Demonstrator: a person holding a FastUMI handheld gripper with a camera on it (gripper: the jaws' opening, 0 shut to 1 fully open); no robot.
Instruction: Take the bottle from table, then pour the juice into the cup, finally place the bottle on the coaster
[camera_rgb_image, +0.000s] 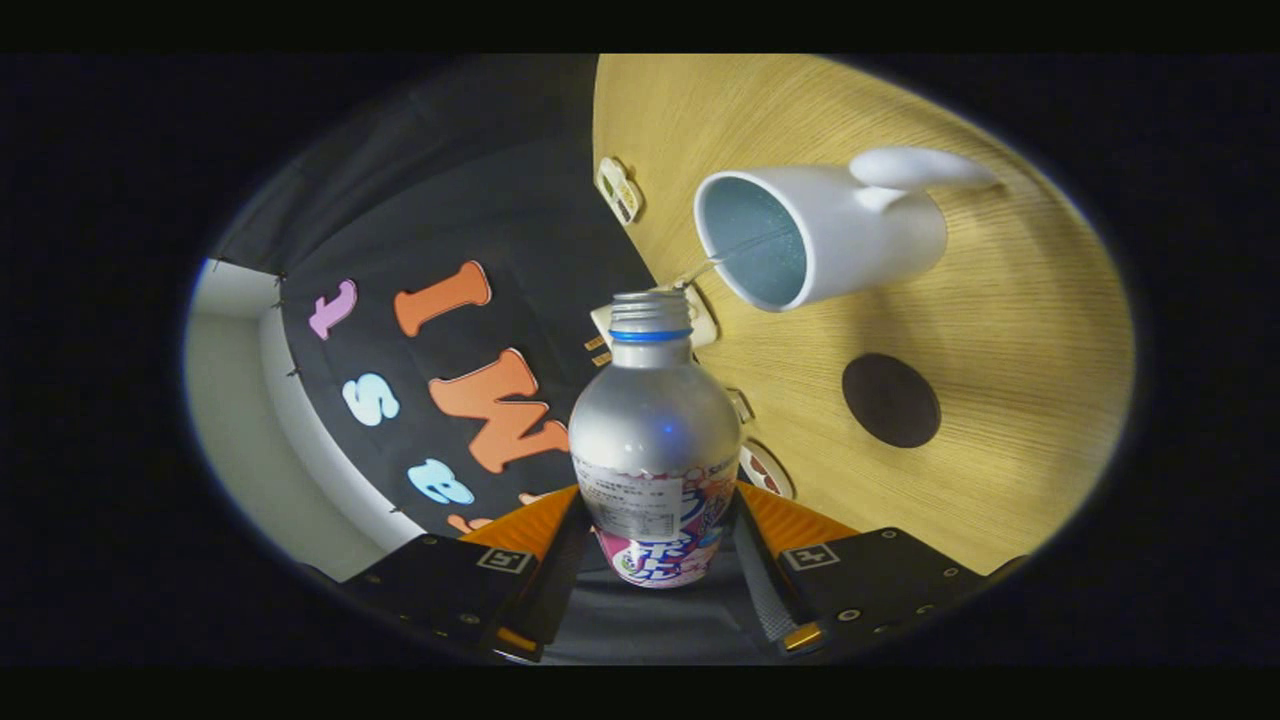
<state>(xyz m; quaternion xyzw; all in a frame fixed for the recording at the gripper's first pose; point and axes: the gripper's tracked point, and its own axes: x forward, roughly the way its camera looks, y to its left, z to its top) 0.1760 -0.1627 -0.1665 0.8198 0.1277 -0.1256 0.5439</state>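
Gripper (655, 545) fingers clamp the aluminium bottle (655, 440), its long axis tipped mouth-first toward the white mug (830, 235). A thin stream apparently enters it. The dark coaster (890, 400) lies just beside the mug.

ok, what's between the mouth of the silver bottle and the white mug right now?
In the gripper view, a thin stream of liquid bridges the silver bottle, held in the gripper, and the white mug.

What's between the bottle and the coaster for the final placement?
Nothing visible. The fingers hold the bottle, tipped toward the cup. The coaster lies on bare table, beside the bottle and apart from the cup.
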